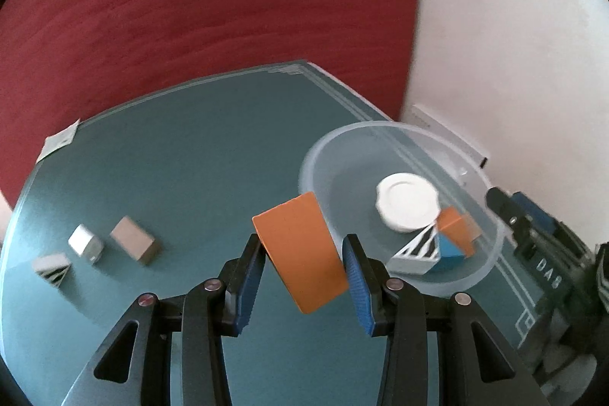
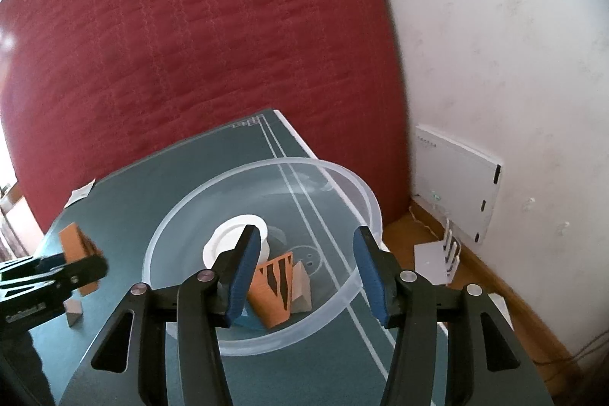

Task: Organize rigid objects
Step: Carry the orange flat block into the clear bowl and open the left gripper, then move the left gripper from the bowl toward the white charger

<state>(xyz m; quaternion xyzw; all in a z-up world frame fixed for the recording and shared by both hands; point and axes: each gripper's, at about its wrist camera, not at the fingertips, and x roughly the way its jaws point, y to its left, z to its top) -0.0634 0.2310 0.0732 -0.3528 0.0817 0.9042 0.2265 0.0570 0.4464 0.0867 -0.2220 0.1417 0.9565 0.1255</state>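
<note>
Left claw clamps a flat orange block, held tilted above the teal surface, beside a clear plastic bowl. Right claw hangs released over the bowl, nothing between its blue pads. Inside: white round lid, orange and striped wedges. Grey blocks lie well left.

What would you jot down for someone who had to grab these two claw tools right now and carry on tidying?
Left gripper: shut on the orange block, lifted beside the clear bowl.
Right gripper: open, nothing between its pads, above the bowl.
Done: white lid and several orange, blue and striped blocks lie in the bowl.
Left: drop the orange block in, then fetch the three small blocks on the green table.
</note>
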